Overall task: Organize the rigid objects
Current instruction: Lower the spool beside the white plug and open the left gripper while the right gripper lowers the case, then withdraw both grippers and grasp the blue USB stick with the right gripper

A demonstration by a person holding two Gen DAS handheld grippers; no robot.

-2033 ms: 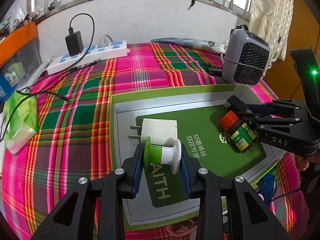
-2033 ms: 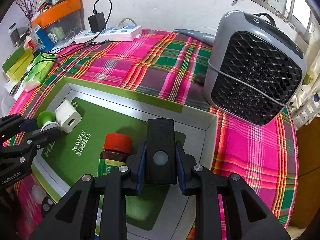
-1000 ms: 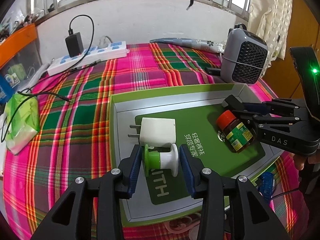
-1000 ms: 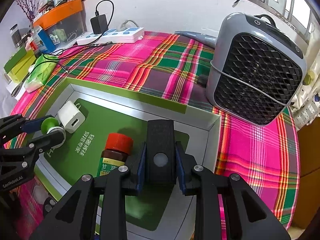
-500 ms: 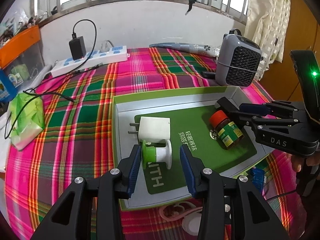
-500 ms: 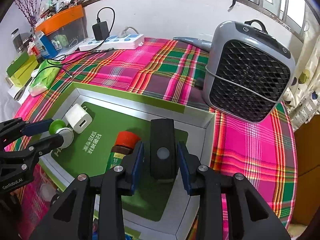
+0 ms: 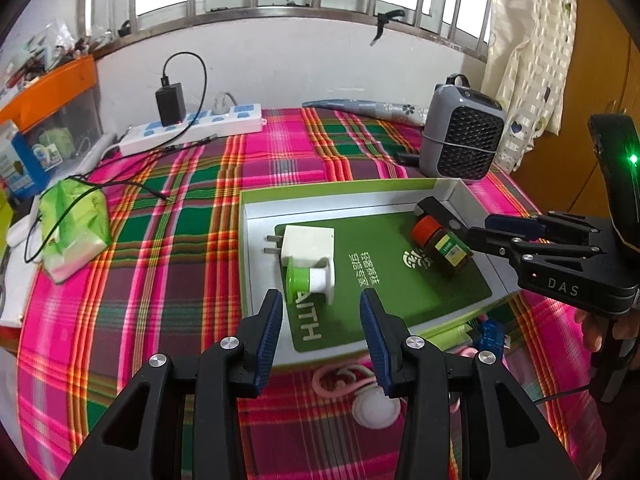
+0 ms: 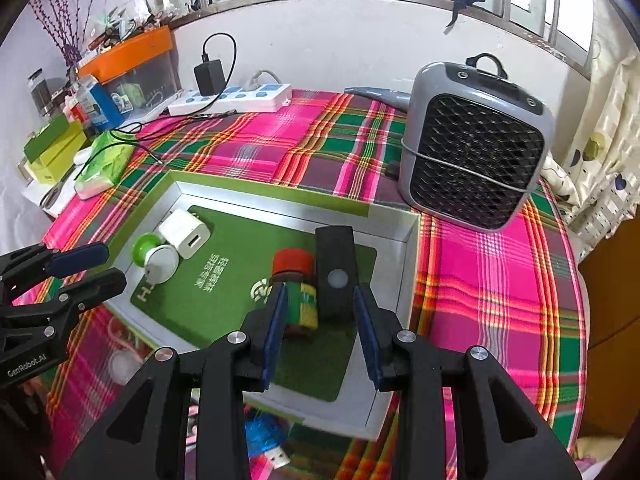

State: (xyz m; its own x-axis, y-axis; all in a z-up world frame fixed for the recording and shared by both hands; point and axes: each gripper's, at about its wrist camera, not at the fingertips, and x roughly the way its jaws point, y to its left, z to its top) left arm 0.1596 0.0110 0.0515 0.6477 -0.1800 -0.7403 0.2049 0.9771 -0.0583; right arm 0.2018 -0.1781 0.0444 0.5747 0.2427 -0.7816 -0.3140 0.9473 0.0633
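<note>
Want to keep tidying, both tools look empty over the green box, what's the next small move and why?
Probably swing the open left tool down toward the white round plastic piece with the pink cord on the plaid cloth: it lies outside the green box, just below its near edge.

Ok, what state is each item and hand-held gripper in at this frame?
Spool: on its side in the box, against the charger.
Charger: flat in the box.
Jar: on its side, lid on.
Black device: flat beside the jar.
Left hand-held gripper: open, empty.
Right hand-held gripper: open, empty.
Box: open.
</note>
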